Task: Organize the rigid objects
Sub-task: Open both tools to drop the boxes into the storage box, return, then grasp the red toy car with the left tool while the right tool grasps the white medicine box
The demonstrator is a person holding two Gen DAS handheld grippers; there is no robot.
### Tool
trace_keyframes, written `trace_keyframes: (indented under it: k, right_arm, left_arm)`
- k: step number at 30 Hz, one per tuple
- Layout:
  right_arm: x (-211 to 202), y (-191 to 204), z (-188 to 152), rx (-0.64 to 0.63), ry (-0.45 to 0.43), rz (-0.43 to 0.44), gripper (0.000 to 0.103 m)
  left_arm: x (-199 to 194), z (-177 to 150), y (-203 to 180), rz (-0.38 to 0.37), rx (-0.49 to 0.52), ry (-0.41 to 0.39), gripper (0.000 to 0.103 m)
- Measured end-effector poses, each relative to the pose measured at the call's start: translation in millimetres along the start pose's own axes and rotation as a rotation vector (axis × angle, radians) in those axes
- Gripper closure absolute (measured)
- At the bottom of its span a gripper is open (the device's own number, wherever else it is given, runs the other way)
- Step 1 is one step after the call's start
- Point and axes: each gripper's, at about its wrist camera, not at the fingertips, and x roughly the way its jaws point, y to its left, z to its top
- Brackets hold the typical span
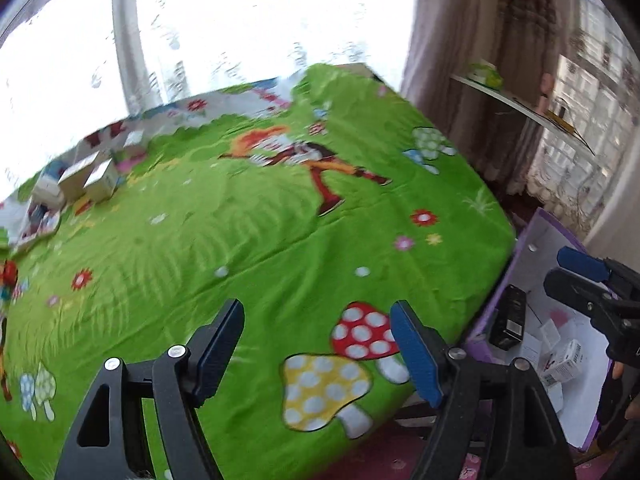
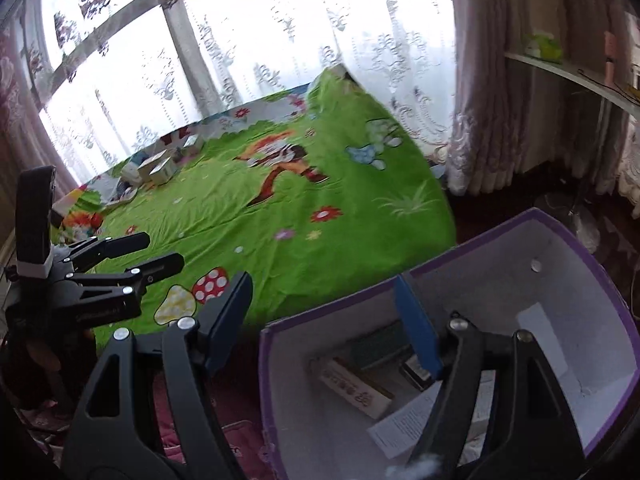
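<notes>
**Box half filled, more cartons still on the bed**

While several small cartons already lie in the purple-rimmed, white-lined storage box (image 2: 472,280) on the floor, a cluster of white cardboard boxes (image 1: 90,178) still sits at the far corner of the green cartoon-print bed (image 1: 260,240). Your left tool (image 1: 316,352) and right tool (image 2: 328,328) both gape empty. Loads of clear bedspread between; just mind the box rim hugging the bed edge.

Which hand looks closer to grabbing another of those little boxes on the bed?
Probably the left tool: it's open over the green bedspread, facing the boxes. The right tool, also open, hangs over the purple bin.
</notes>
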Motion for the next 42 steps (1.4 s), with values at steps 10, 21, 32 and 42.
trace_keyframes:
  k: [10, 21, 32, 42]
  right_arm:
    - [79.5, 99.4, 18.1, -0.179, 0.144, 0.166, 0.027]
    - [162.0, 219.9, 36.1, -0.421, 0.218, 0.259, 0.027]
    - [261.6, 292.4, 83.6, -0.408, 0.268, 0.256, 0.027]
    - [330.1, 331.8, 129.4, -0.349, 0.278, 0.222, 0.027]
  left_arm:
    - [-4.5, -30.7, 135.1, 0.268, -0.293, 0.001, 0.027]
    - [-14.1, -43.5, 206.8, 0.482, -0.296, -0.03, 0.027]
    - [-17.1, -64.5, 279.2, 0.558, -0.418, -0.004, 0.027]
    - [-16.0, -75.5, 301.6, 0.456, -0.57, 0.002, 0.024]
